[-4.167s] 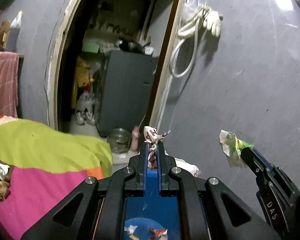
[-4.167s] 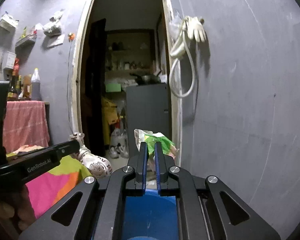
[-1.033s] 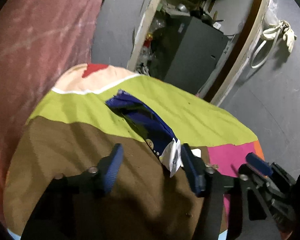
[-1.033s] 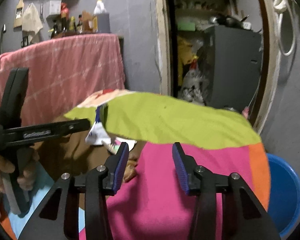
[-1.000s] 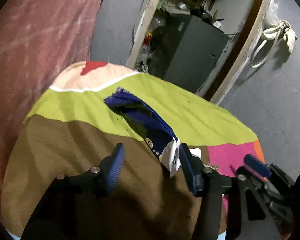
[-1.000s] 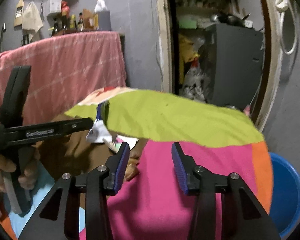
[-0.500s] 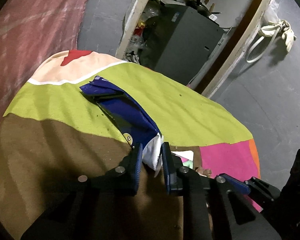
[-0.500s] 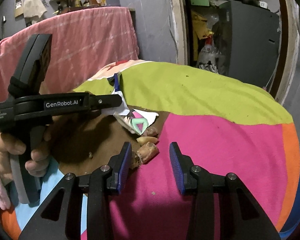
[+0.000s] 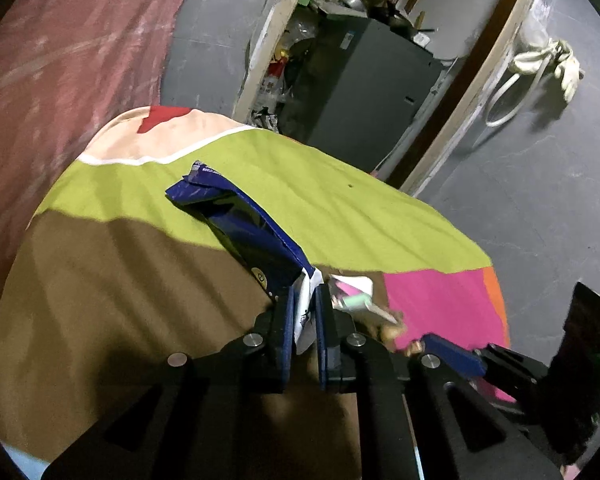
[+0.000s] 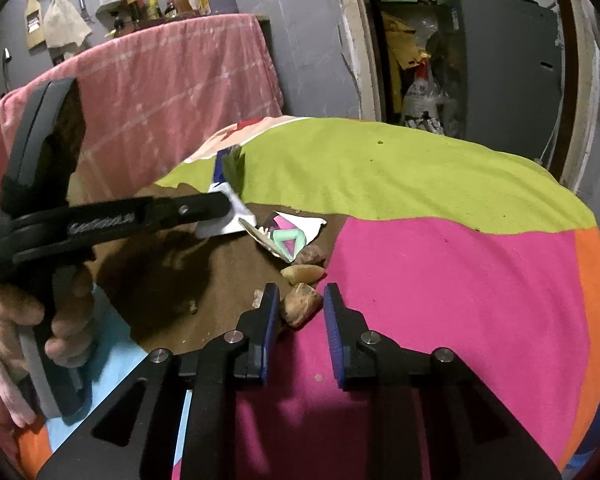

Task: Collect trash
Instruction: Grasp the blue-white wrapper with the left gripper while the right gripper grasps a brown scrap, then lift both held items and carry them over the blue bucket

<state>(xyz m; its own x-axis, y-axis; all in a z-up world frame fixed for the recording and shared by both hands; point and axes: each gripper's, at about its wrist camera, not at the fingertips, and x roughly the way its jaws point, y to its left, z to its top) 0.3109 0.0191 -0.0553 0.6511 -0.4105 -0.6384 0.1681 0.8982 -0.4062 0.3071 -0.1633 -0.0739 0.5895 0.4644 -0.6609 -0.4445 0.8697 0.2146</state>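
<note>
A blue wrapper point(image 9: 244, 224) lies on the green and brown of the patchwork cloth point(image 9: 360, 216), its white end pinched in the left gripper point(image 9: 305, 312), whose jaws have just closed. The right gripper point(image 10: 298, 304), jaws narrowing but still apart, flanks a brown scrap point(image 10: 300, 307) at the pink patch's edge; open cloth lies beyond.

We can read no text with certainty. The white lettering on the arm of the left gripper point(image 10: 228, 210) is blurred. The print on the white bag point(image 10: 420, 98) in the doorway and on the blue wrapper point(image 9: 256, 236) is too small.
</note>
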